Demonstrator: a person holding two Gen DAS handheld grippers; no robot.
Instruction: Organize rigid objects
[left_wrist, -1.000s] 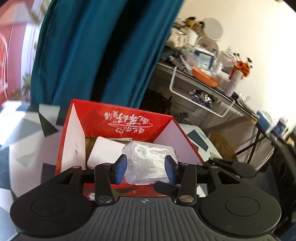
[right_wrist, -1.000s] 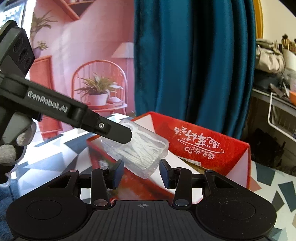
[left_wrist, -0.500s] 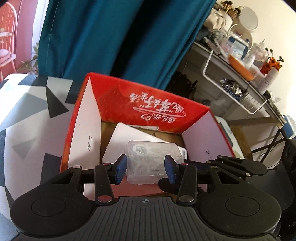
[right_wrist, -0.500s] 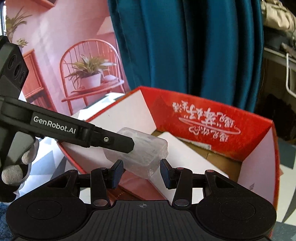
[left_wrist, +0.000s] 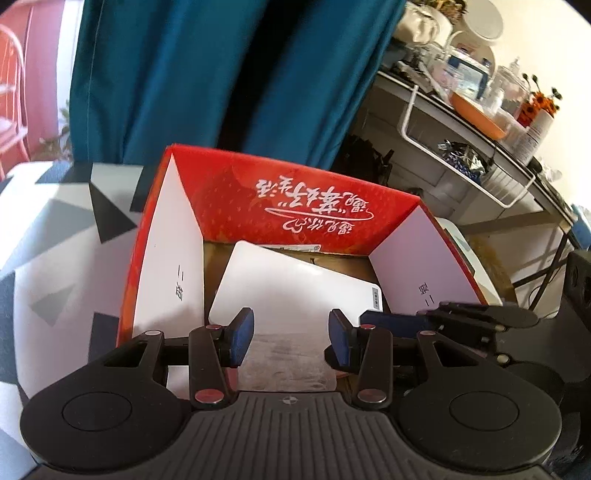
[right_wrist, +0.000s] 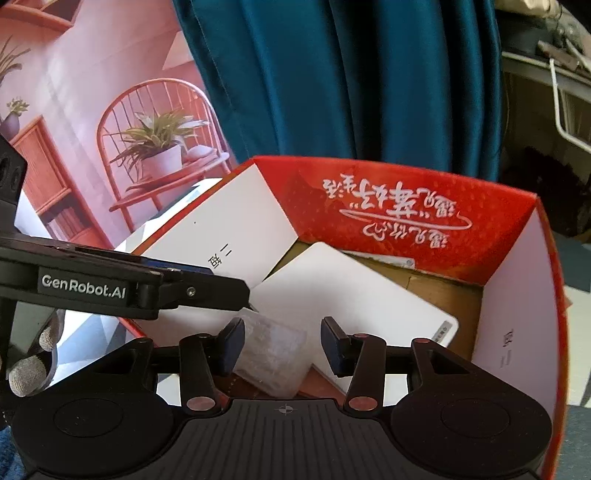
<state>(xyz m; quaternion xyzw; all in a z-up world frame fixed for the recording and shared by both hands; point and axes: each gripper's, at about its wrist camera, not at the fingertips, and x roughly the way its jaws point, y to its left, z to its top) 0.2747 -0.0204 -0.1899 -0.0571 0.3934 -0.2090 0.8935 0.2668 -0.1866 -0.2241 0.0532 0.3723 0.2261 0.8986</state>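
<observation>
A clear plastic box of small white items (left_wrist: 288, 360) lies low inside the red cardboard box (left_wrist: 306, 199), on a flat white box (left_wrist: 291, 284). My left gripper (left_wrist: 290, 338) hangs over it with its jaws apart on either side, open. In the right wrist view the clear box (right_wrist: 273, 354) sits just below the left gripper's finger (right_wrist: 207, 288). My right gripper (right_wrist: 282, 345) is open and empty above the red box (right_wrist: 402, 199) and the white box (right_wrist: 354, 295).
The red box stands on a table with a grey and black triangle pattern (left_wrist: 55, 236). A teal curtain (left_wrist: 207, 74) hangs behind. A cluttered shelf with a white wire basket (left_wrist: 469, 162) stands at the right. A pink backdrop with a chair (right_wrist: 110, 129) is at the left.
The left gripper carried the clear box down into the red box and let it go; the box now lies low between the open jaws. The right gripper moved closer over the red box.
</observation>
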